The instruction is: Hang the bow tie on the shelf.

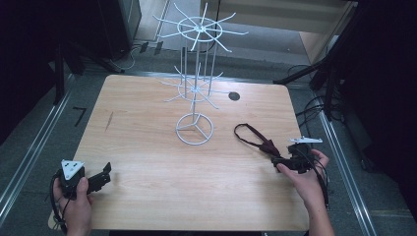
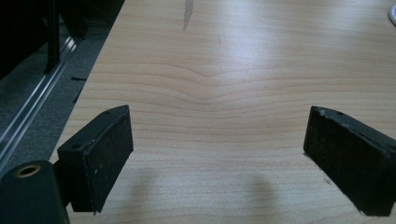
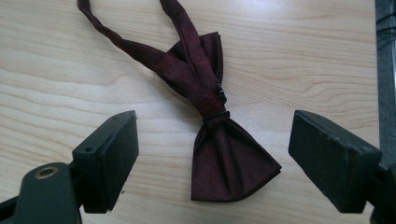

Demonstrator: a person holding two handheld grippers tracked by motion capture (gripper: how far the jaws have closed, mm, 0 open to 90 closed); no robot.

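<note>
Pale wood with a wavy grain makes up the rounded-corner surface (image 1: 147, 162) I am working over, and it is the biggest thing in front of me. Grey floor and a metal rail (image 1: 29, 152) run along its left side.

Next in size is the white wire display stand (image 1: 195, 83), upright near the far middle of the surface. It has a round ring base (image 1: 194, 129) resting on the wood, a thin central post, and two tiers of radiating wire arms, the upper tier wider than the lower. Just right of the stand I see a small dark round hole (image 1: 234, 96) in the wood.

My left hand-held gripper (image 1: 101, 178) sits at the near left corner, in a hand (image 1: 74, 201) with a grey three-cornered plate on top. Through the left gripper view its jaws stand wide apart, released, with bare wood between them (image 2: 215, 154).

My right hand-held gripper (image 1: 282, 160) is at the right side, held by the other hand (image 1: 307, 179). In the right gripper view its jaws (image 3: 210, 158) are also spread wide and grasp nothing.

The dark maroon satin bow tie (image 3: 224, 158) lies flat on the surface between those open jaws, touching neither pad. One wing fans toward the camera, pinched at a dark knot (image 3: 215, 114), and its thin neck strap (image 1: 248, 132) loops away toward the stand, well apart from the ring base.
</note>
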